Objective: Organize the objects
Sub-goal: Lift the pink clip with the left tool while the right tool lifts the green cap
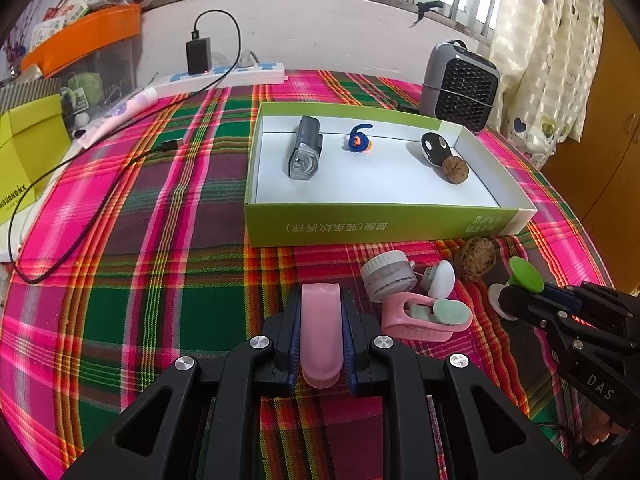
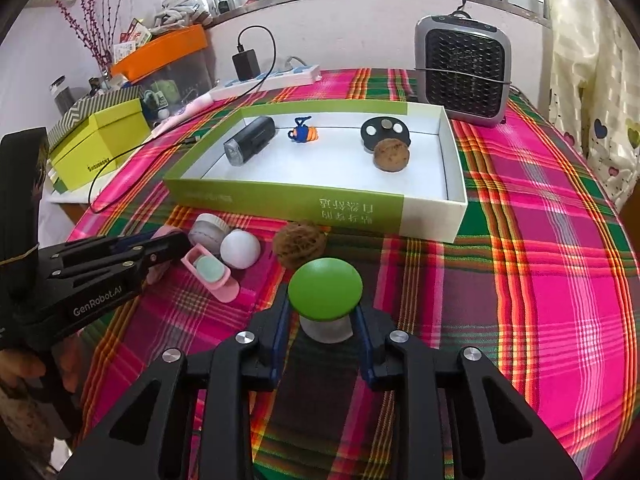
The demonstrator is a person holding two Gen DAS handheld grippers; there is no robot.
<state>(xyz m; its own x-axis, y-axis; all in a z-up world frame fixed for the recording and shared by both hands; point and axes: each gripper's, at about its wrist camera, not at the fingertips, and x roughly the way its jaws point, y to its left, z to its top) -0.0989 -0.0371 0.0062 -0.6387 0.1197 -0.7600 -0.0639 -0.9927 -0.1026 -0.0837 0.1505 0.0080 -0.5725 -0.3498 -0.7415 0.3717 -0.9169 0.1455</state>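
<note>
Pink plastic fills the left gripper (image 1: 321,340): its jaws are closed on a smooth, rounded pink piece (image 1: 321,334), held by its long flat sides, near the front of the counter (image 1: 120,280). It looks light and stiff, and glossy enough to slip if the squeeze loosens.

To the right, the right gripper (image 2: 325,326) has its jaws closed around the pale stem of a green-capped mushroom toy (image 2: 325,287) (the stem is the sensible hold, since the domed cap would squirt out). I judge it light and rigid.

Just beyond lie the loose things: a pink holder (image 1: 420,316) with a mint pad, a white round case (image 1: 389,280), a white-capped mushroom toy (image 1: 440,280) and a walnut (image 1: 476,258). The walnut's rough shell should grip well; the case looks slick.

Farther off, the green box (image 1: 360,224) already holds a grey bike light (image 1: 304,148), a small knitted toy (image 1: 358,140), a black disc (image 1: 434,146) and another walnut (image 1: 455,169), with bare floor between them for both held pieces.
</note>
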